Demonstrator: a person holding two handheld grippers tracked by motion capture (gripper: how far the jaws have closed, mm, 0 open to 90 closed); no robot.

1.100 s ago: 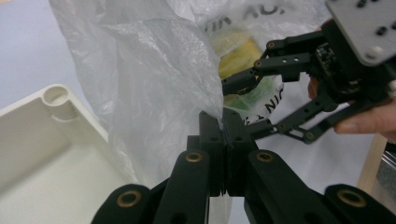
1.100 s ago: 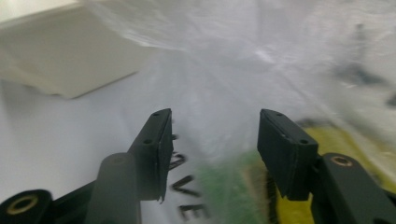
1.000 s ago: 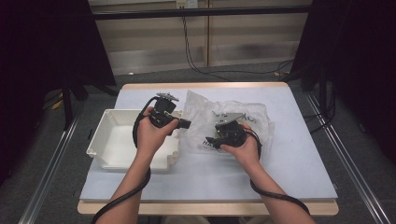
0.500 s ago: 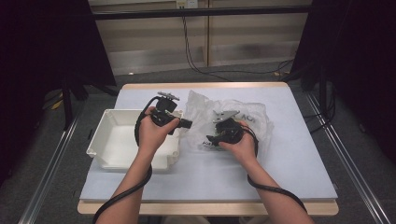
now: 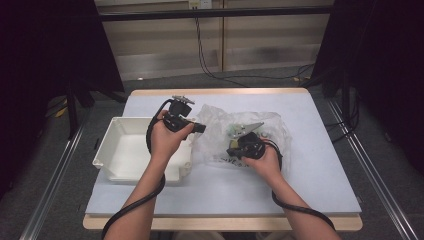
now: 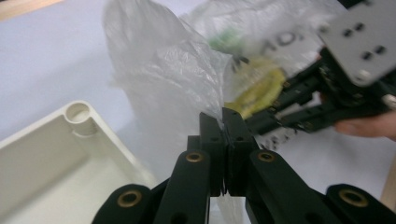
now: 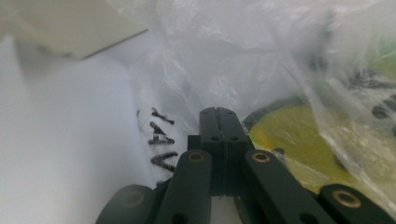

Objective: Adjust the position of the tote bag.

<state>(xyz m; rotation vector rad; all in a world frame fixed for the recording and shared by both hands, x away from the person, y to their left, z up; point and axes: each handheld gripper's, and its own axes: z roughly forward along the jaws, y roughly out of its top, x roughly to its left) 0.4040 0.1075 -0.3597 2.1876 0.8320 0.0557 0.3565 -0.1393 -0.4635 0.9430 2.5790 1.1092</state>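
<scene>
A crumpled clear plastic bag point(image 5: 216, 118) with black lettering lies in the middle of the pale blue table point(image 5: 310, 170). Inside it are a yellow-green round thing point(image 6: 258, 87) point(image 7: 299, 135) and some smaller pieces. My left gripper point(image 5: 201, 128) point(image 6: 223, 117) is shut on the bag's left edge and holds the film point(image 6: 163, 70) up. At the bag's near side, my right gripper point(image 5: 231, 150) point(image 7: 218, 114) points left. Its jaws have just been closing and now stand shut, with bag film point(image 7: 224, 56) pinched between them.
A white plastic bin point(image 5: 116, 150) point(image 6: 56, 154) stands on the left of the table, right beside the left hand. Black cables trail from both grippers toward the table's near edge. Metal rails run along both sides of the table.
The right gripper's jaws have closed on the bag's film. Both hands stay about where they were, and the left gripper keeps its grip.
</scene>
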